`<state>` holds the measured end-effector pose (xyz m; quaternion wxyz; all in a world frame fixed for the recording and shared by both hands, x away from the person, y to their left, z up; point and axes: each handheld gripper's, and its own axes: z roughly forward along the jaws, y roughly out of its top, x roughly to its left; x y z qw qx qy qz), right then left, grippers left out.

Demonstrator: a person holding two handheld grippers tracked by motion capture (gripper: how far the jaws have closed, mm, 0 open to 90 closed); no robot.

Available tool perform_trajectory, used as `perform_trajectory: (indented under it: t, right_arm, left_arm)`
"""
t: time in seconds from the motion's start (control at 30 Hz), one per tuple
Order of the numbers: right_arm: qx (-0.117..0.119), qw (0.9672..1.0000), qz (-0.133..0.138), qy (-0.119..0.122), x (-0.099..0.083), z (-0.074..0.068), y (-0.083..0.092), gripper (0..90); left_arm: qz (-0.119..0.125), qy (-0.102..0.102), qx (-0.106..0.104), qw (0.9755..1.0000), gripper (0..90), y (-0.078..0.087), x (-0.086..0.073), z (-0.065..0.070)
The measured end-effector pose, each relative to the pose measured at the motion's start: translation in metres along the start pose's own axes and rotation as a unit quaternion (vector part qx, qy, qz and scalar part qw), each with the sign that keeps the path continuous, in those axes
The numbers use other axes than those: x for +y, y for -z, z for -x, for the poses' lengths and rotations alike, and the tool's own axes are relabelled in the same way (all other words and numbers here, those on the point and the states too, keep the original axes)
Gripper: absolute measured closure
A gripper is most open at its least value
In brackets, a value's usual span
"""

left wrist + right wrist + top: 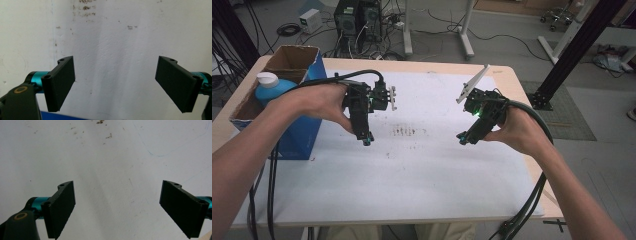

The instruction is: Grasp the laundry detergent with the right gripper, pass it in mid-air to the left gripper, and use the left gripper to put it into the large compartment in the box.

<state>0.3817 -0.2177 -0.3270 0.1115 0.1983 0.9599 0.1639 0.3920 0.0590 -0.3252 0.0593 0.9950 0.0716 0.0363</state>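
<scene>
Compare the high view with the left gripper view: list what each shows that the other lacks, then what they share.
High view alone: the blue box holding a blue bottle, both hands, and the right tool over the mat.
Left gripper view alone: a close look at the left tool, jaws wide apart with nothing between them.
Both: the stained white mat and the left tool.

Bare forearms; each black claw (368,141) (461,140) — teal-collared, flat-padded — trails thick black cable, green light glowing.
</scene>
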Motion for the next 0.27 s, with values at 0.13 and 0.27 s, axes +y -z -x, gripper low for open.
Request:
perform_trajectory:
  t: [0.13, 0.27]
  right_arm:
    - [-0.002, 1.0000, 0.003, 0.001, -0.0006, -0.0004, 0.0011, 12.4]
    - [-0.003, 1.0000, 0.005, 0.001, -0.0012, -0.0008, 0.0018, 12.4]
  left_arm:
    - [0.001, 0.003, 0.002, 1.0000, 16.3, 0.0019, -0.0020, 0.0007]
    - [0.003, 0.003, 0.003, 1.0000, 16.3, 0.0041, -0.0027, 0.0020]
